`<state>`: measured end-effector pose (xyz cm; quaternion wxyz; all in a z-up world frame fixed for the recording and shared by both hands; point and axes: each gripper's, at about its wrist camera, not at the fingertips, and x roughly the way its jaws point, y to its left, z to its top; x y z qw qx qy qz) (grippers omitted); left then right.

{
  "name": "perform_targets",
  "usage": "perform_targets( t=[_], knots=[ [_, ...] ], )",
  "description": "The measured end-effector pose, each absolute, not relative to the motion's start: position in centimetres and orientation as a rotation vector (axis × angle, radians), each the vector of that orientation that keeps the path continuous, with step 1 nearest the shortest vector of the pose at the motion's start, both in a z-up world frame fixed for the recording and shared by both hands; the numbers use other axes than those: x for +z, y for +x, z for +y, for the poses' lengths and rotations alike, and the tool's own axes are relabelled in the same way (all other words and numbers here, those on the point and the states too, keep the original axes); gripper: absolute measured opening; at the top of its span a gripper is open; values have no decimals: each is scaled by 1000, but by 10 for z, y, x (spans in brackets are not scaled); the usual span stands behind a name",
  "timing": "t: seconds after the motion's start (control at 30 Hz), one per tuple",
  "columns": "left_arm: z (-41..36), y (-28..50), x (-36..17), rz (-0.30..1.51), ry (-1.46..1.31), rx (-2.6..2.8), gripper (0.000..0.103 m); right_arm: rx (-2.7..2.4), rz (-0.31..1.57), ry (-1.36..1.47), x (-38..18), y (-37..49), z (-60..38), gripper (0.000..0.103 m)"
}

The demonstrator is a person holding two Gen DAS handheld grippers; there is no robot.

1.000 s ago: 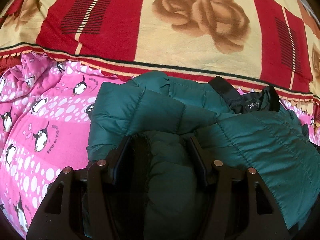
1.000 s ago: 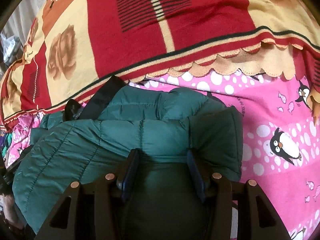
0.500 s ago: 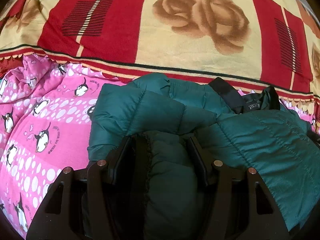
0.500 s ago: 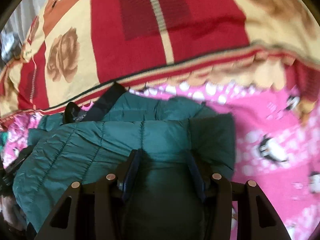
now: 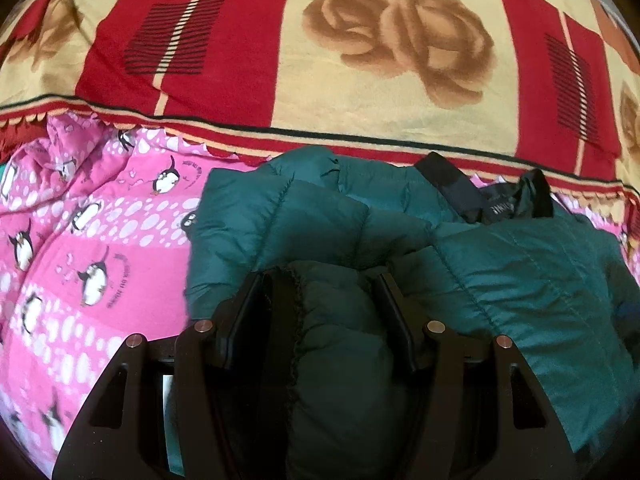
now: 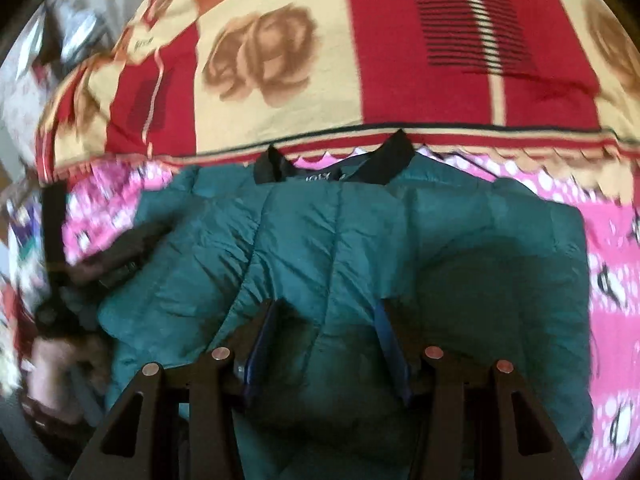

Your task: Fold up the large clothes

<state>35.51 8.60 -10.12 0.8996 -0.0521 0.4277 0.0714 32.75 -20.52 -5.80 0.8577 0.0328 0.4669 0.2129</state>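
Two grippers clamping a green puffer jacket (image 5: 520, 280), left gripper (image 5: 320, 280) pinching one bunched fold, right gripper (image 6: 326, 308) pinching another, jacket lying on the bed's pink penguin sheet (image 5: 100, 240)

I see the jacket (image 5: 520, 280) lying on the penguin sheet (image 5: 100, 240), its collar (image 5: 448, 184) at the far edge. Behind the jacket the rose blanket (image 5: 280, 60) overlaps the sheet. My left gripper (image 5: 320, 292) and right gripper (image 6: 324, 320) sit at the jacket's near side, padding bunched between each one's jaws.
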Motion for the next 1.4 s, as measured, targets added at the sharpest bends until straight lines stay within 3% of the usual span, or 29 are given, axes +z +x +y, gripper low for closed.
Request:
perform_targets(
  t=[0.17,0.37,0.63,0.8,0.9,0.93,1.0,1.4],
  knots=[
    [111,310,-70,887,-167,46,58,396,924,-49,-15,273,-249,48],
    [133,228,-56,897,-120,45,61,349,992,-96,-21,191,-308,50],
    [149,127,-82,940,-82,44,61,312,1019,69,-41,91,-372,51],
    [163,86,-102,953,-204,49,61,253,986,143,-51,42,-394,53],
    [168,73,-109,963,-254,41,66,251,979,226,-56,28,-402,55],
    [170,68,-111,964,-280,37,71,265,982,266,-58,24,-404,60],
    [173,60,-112,967,-317,21,71,295,974,337,-63,18,-407,71],
    [168,10,-107,906,-458,-121,71,534,1016,553,-97,5,-387,71]
  ],
)
